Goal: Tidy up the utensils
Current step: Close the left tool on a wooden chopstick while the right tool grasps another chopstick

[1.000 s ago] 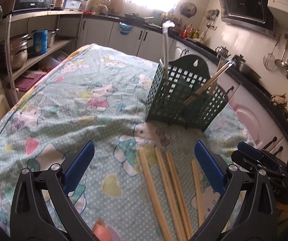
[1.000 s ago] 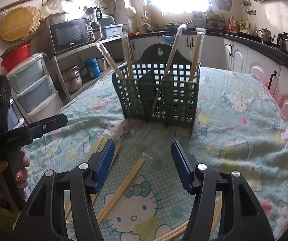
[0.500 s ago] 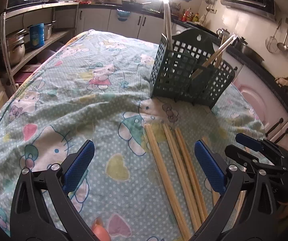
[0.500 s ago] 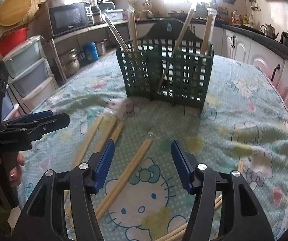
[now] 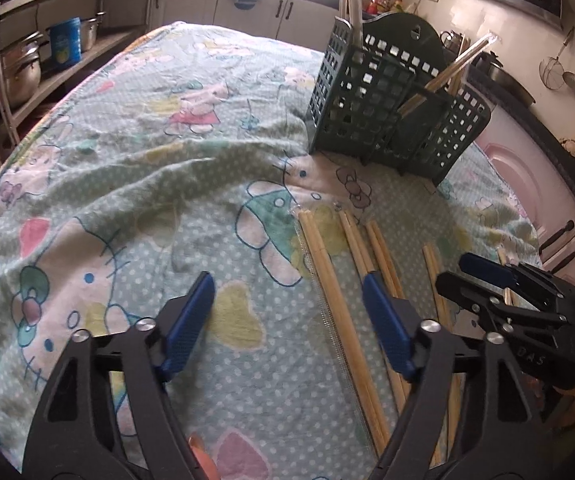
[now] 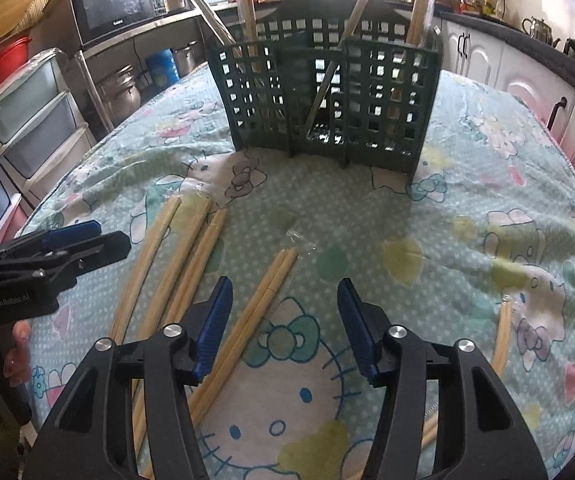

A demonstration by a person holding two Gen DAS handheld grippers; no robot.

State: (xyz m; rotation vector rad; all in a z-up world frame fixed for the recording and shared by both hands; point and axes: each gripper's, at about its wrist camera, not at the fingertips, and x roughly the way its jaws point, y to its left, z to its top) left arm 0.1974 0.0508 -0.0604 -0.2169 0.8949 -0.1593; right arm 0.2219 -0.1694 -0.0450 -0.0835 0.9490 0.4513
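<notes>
— What are your fingers doing?

— Both pairs are spread wide with nothing between them. My right gripper hangs low over the cloth, and a wrapped pair of chopsticks lies just under its left blue pad, running up toward the green basket. My left gripper hovers beside the other loose sticks; its right pad sits above one of them.

— So which step is this?

— I judge it to be picking up the next pair. Several pairs already stand in the basket's compartments; at least four more lie on the tablecloth between me and the basket, and one further stick lies apart on the right.

— What does the next move call for?

— Probably shifting the right gripper slightly left so the pair falls between the pads, dropping to the cloth, and closing across the sticks. The wrapper looks slippery, and the soft cloth could bunch up in the grip.
</notes>
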